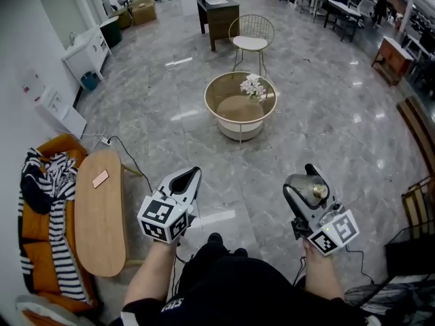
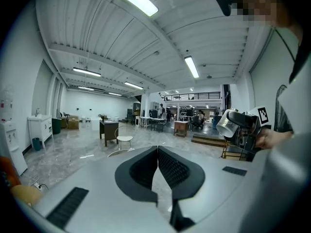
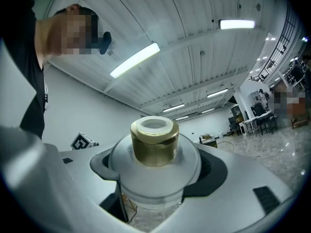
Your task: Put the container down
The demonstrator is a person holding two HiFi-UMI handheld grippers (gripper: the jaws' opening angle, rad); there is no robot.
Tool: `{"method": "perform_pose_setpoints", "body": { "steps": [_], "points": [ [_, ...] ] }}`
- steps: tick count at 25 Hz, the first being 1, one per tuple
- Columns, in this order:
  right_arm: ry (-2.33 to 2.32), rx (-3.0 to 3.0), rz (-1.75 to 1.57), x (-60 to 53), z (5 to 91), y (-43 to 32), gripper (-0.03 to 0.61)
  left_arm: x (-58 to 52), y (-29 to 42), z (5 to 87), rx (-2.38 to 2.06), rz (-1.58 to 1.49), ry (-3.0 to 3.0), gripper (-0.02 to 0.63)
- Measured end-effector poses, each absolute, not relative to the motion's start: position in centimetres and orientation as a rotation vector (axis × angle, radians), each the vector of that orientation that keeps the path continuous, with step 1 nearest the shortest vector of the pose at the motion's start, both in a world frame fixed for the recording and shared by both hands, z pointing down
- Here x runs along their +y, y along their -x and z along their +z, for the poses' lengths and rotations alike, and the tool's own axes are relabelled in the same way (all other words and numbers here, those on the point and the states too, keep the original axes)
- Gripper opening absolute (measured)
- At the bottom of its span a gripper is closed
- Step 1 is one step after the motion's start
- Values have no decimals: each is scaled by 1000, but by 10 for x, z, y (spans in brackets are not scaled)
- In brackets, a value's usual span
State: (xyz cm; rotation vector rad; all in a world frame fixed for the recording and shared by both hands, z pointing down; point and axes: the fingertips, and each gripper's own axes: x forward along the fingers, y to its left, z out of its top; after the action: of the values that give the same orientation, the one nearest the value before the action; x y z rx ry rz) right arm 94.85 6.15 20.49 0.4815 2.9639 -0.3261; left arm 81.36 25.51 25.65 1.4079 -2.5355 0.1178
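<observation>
Marble floor (image 1: 326,128) spread wide beneath both claws in the head view. Left of the left claw (image 1: 192,177) lay a long wooden table (image 1: 100,223). Well ahead of both claws stood a round glass table (image 1: 240,107) bearing white flowers (image 1: 253,85). The right gripper view showed none of this. It showed instead how the right claw (image 1: 304,189) gripped: its jaws were closed on the sides of the frosted container (image 3: 154,171), held up clear of the floor, with its gold cap (image 3: 154,142) pointing away from the claw. The left gripper view showed its own jaws meeting at the tips with nothing between them, and the loaded right claw off to their right.
</observation>
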Motion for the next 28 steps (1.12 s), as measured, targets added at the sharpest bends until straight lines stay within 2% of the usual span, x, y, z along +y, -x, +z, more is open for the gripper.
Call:
{"method": "perform_pose_setpoints", "body": {
  "steps": [7, 14, 28],
  "points": [
    [-503, 2976, -331, 57, 210, -943, 348, 251, -807, 253, -2565, 131, -1401, 17],
    [-549, 2992, -342, 56, 212, -901, 348, 256, -772, 256, -2593, 83, -1362, 17],
    [-627, 2999, -369, 123, 219, -704, 348, 322, -592, 272, -2591, 65, -1303, 17]
  ]
}}
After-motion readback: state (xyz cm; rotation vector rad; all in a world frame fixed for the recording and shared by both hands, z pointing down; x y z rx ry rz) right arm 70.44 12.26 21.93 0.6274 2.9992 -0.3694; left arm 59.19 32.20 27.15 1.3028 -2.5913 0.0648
